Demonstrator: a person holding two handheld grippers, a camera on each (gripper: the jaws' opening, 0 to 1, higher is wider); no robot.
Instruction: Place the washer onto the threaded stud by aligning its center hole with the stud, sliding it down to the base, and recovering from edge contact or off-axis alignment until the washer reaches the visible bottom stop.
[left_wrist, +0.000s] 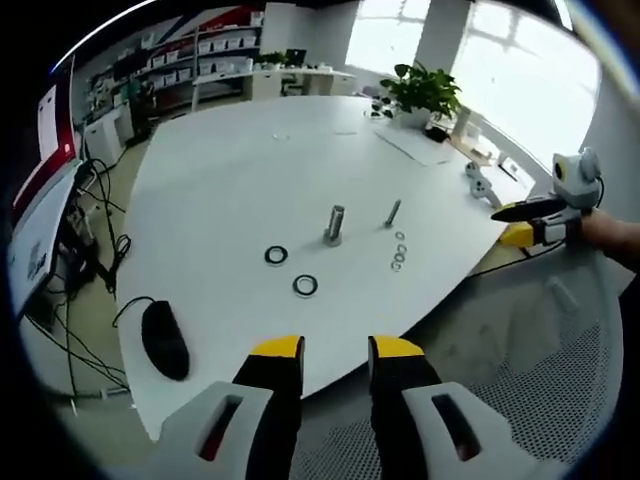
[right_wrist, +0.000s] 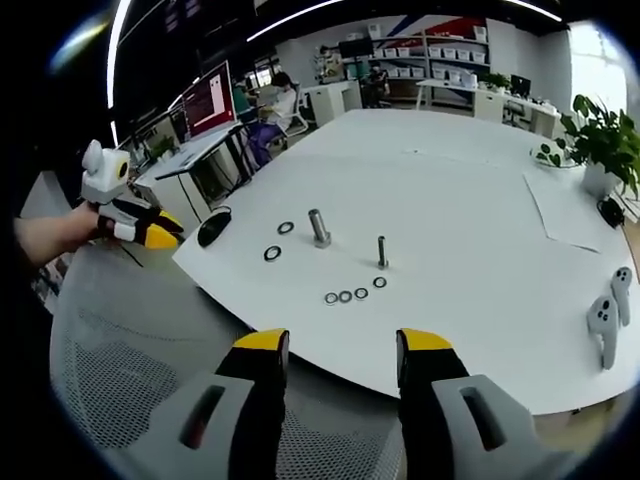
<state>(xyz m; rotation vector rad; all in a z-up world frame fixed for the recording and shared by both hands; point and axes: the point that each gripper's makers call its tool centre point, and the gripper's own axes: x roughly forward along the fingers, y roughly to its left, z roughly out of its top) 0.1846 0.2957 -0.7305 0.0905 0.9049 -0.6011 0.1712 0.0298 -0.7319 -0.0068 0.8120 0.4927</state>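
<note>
Two threaded studs stand upright on the white table (left_wrist: 230, 180): a thick one (left_wrist: 334, 224) (right_wrist: 319, 227) and a thin one (left_wrist: 393, 212) (right_wrist: 382, 251). Two large dark washers (left_wrist: 276, 255) (left_wrist: 305, 285) lie flat near the thick stud, also the pair (right_wrist: 286, 228) (right_wrist: 272, 253). Several small washers (left_wrist: 399, 250) (right_wrist: 345, 296) lie in a row by the thin stud. My left gripper (left_wrist: 335, 350) (right_wrist: 140, 228) hangs open off the table's near edge, holding nothing. My right gripper (right_wrist: 343, 345) (left_wrist: 530, 215) is likewise open and empty, short of the table edge.
A black mouse (left_wrist: 165, 340) (right_wrist: 213, 226) sits at the table edge. White hand controllers (left_wrist: 480, 183) (right_wrist: 607, 315) and a potted plant (left_wrist: 425, 90) (right_wrist: 600, 140) lie further out. A grey mesh chair (right_wrist: 130, 380) is under both grippers. A person sits at a far desk (right_wrist: 280, 100).
</note>
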